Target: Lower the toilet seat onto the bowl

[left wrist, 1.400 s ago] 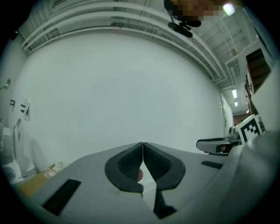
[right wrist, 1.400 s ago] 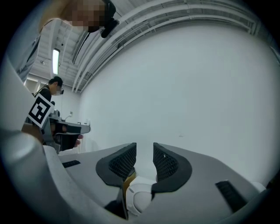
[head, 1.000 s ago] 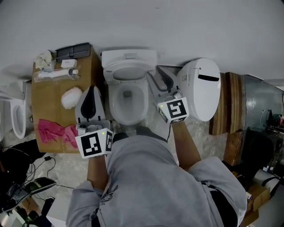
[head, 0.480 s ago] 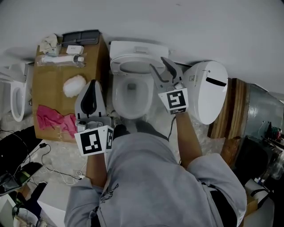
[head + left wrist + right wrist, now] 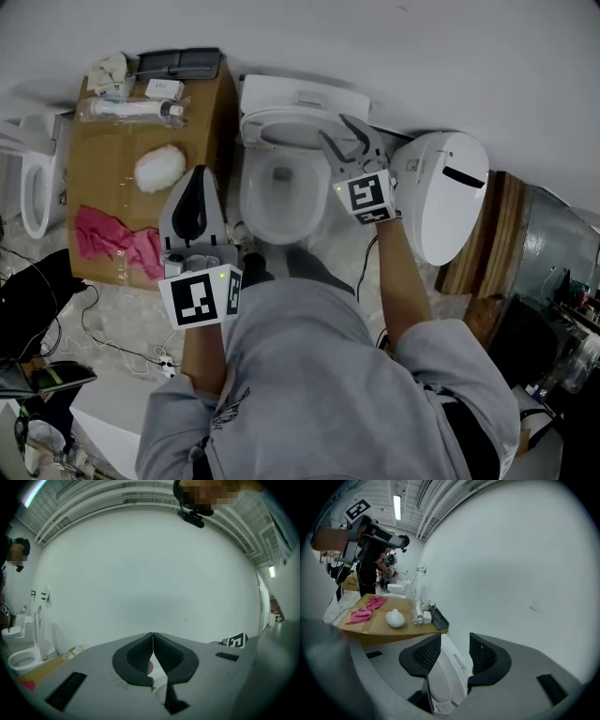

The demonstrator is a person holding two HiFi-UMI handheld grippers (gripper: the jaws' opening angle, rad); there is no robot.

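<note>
The white toilet (image 5: 281, 183) stands against the wall, its seat ring (image 5: 249, 202) lying flat on the bowl. My right gripper (image 5: 337, 137) hovers over the seat's right rear rim near the tank (image 5: 305, 96). Its jaws are opening and the pads press on nothing. In the right gripper view the white toilet (image 5: 447, 677) shows in the gap of the right gripper (image 5: 453, 639). My left gripper (image 5: 198, 174) is shut and empty, to the left of the bowl; in the left gripper view the left gripper (image 5: 153, 635) has its tips touching.
A cardboard box (image 5: 103, 187) left of the toilet carries a pink cloth (image 5: 111, 246), a white fluffy ball (image 5: 159, 169), a bottle (image 5: 131, 110) and a black tray (image 5: 178, 64). A loose white lid (image 5: 450, 197) lies right of the bowl, beside wooden boards (image 5: 492, 234). Cables (image 5: 84, 314) trail on the floor.
My right gripper has moved along the right rim toward the tank and its jaws have spread wider. The left gripper has stayed shut in about the same place.
</note>
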